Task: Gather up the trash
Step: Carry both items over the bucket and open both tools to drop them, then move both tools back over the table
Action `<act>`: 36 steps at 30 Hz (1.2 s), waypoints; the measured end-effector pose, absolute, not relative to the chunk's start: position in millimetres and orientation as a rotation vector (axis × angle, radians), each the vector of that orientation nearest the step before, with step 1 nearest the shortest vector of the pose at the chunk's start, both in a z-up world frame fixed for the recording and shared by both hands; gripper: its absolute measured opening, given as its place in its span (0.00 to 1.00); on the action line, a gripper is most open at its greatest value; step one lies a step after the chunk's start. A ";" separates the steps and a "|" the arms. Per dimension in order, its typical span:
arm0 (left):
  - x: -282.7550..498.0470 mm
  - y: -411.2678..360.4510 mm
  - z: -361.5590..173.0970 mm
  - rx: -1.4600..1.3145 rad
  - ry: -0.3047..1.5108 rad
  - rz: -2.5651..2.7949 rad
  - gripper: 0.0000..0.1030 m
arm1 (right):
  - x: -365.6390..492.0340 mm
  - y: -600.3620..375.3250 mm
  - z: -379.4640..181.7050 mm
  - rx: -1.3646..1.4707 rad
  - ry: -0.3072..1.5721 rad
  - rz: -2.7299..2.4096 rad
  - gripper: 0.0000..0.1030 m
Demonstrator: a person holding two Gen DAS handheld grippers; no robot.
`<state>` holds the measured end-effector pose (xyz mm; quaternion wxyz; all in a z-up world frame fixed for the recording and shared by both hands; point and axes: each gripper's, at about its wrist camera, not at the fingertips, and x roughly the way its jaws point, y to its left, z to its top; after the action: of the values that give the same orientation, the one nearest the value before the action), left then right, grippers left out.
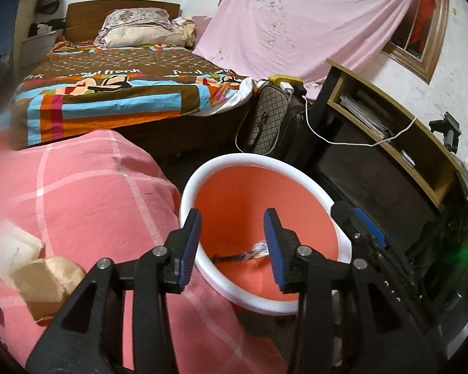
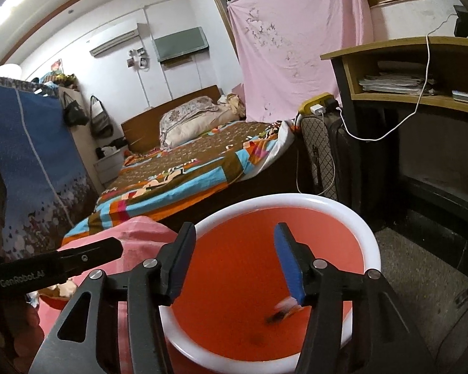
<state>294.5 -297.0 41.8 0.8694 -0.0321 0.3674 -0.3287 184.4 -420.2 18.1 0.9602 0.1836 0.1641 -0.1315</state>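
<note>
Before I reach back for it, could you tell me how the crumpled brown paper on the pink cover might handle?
The brown paper looks creased and thin, so it is probably light and would crush under the pads. It rests on the soft pink cover, so pressing down may just sink it.

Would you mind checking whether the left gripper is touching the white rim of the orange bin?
Cannot tell. In the left wrist view the left gripper is open over the orange bin; one finger overlaps the white rim, but neither contact nor a gap shows.
</note>
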 end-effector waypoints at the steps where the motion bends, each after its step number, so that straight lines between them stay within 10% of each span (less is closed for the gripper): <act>1: 293.2 -293.7 42.6 -0.073 0.762 -0.679 0.24 | 182.9 -419.2 19.0 0.370 0.326 -0.268 0.50; 19: 229.8 -158.0 80.2 -0.153 0.398 -0.323 0.86 | 154.4 -353.9 63.3 0.227 0.042 -0.125 0.86; 22: 214.9 -132.2 84.5 -0.170 0.336 -0.239 0.87 | 146.6 -332.9 71.8 0.193 -0.012 -0.081 1.00; 36: 148.5 -37.1 71.3 -0.189 0.199 -0.016 0.87 | 124.1 -253.2 86.2 0.091 -0.137 0.098 1.00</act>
<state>148.5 -37.1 71.3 0.9906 -0.0940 0.0993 -0.0082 124.1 -253.2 86.2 0.9954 0.0455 -0.0685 0.0491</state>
